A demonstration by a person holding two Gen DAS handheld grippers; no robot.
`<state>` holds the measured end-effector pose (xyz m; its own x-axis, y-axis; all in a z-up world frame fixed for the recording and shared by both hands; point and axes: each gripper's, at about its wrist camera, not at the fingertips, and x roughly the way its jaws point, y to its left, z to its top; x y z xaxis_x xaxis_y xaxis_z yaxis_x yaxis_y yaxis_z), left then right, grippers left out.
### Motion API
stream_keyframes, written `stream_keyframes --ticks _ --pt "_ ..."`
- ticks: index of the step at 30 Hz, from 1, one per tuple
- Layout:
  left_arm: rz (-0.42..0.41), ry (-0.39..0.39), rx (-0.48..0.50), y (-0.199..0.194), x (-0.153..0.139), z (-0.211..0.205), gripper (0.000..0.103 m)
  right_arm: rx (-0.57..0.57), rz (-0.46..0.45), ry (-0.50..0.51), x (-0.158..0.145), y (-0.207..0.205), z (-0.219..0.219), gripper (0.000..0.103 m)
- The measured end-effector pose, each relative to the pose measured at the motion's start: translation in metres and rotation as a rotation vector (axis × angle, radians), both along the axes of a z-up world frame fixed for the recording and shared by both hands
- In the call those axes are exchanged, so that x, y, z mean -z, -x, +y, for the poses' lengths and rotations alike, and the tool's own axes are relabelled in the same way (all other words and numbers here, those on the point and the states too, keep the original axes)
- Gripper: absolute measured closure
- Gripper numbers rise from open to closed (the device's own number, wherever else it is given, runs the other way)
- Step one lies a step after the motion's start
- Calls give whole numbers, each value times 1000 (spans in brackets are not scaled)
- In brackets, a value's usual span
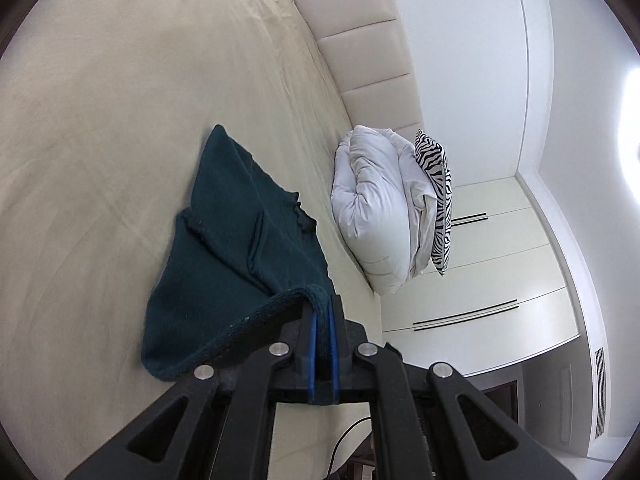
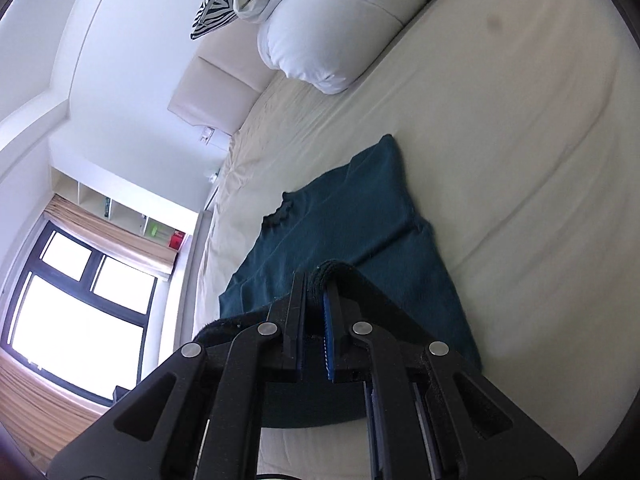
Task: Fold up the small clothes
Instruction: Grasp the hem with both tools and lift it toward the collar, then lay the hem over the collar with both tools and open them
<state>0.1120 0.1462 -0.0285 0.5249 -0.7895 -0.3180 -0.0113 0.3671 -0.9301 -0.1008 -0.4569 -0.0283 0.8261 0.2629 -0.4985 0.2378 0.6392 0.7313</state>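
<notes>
Black linkage arms fill the foreground as the left gripper [image 1: 323,312] clamps a rolled knit hem of a dark teal garment [image 1: 224,232], lifting that edge off the cream bed [image 1: 120,100]. In the right wrist view, the right gripper [image 2: 320,284] is likewise clamped on the garment [image 2: 340,216], whose far part lies spread on the sheet, its neckline toward the headboard. Only the left view shows the white wardrobe doors [image 1: 500,264] beyond the bed's edge; only the right view shows the window [image 2: 76,312], curtain and wall shelves. A folded white duvet [image 1: 372,208] and a zebra-striped cushion [image 1: 436,196] stand against the padded headboard [image 1: 360,28], well apart from the garment. Wide bare sheet surrounds the garment.
</notes>
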Motion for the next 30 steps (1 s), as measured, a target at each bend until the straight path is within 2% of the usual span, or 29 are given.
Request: stream_keyframes --ticks 4,10,18,24,27,28,30 --pt "-5 -20 -10 -34 2 -9 97 42 8 67 -7 -39 -10 97" --pt "11 -47 -31 -81 13 -20 97 38 34 164 -9 -101 -8 97" --pt "57 -92 -52 -144 33 -25 97 50 85 209 13 -176 -18 97" --pt "111 -132 -77 -185 62 -28 97 51 135 241 32 -221 -22 97" --pt "134 -172 -81 -201 77 -33 97 69 173 231 51 -244 -28 97" --pt "146 -181 -88 -205 82 -33 96 72 185 229 56 -247 -30 96" --pt "157 -175 -99 -208 90 -29 86 80 208 231 67 -258 -34 94"
